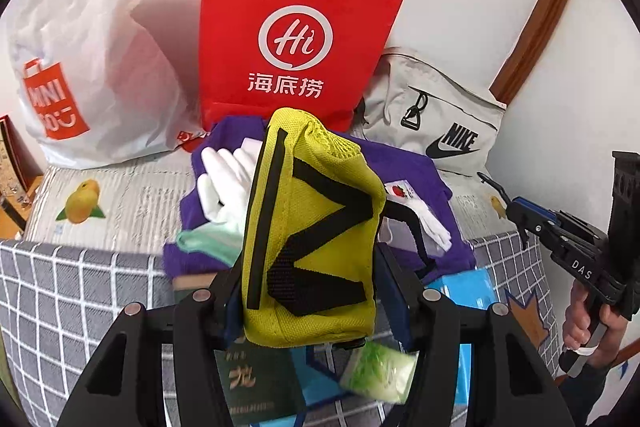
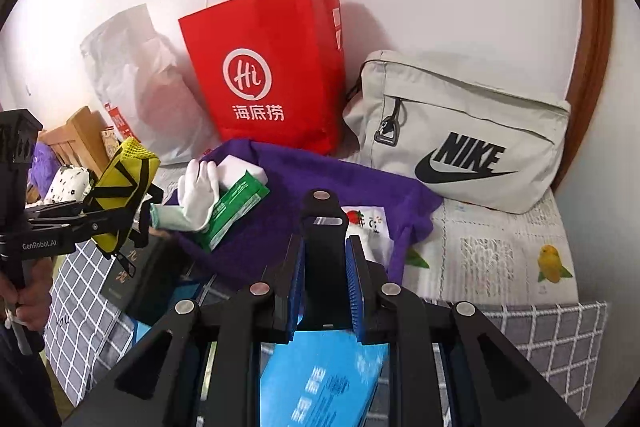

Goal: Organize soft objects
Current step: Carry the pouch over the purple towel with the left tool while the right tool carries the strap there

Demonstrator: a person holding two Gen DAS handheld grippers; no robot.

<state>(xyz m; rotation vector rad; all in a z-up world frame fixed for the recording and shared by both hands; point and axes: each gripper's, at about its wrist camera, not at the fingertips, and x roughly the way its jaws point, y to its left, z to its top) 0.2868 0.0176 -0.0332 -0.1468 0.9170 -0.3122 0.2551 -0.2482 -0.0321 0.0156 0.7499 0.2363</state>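
Left claw grips a yellow pouch with black straps; the pouch is lifted, above the front part of the bed, over the purple cloth. From the right wrist view the same pouch sits at far left, clamped between the left claw's fingers, tilted.

Bed, left to right along the wall edge: white plastic bag with an orange logo, red paper bag upright with white handles, grey Nike bag lying against the wall near the right corner.

Middle of the bed: purple cloth spread flat. On its left part, a white glove, a white block just behind it and a green packet touching the glove. On its right part, a small white tag with a strawberry print.

Front edge of the bed: grey checked cover. Near it, a dark green booklet, a pale green packet and a blue box (print too blurred to read).

Right claw is nearly closed on a black strap, blue pads pressing both sides; it hangs over the cloth's front edge. Where the strap leads I cannot tell. The person's hand holds that claw's handle.
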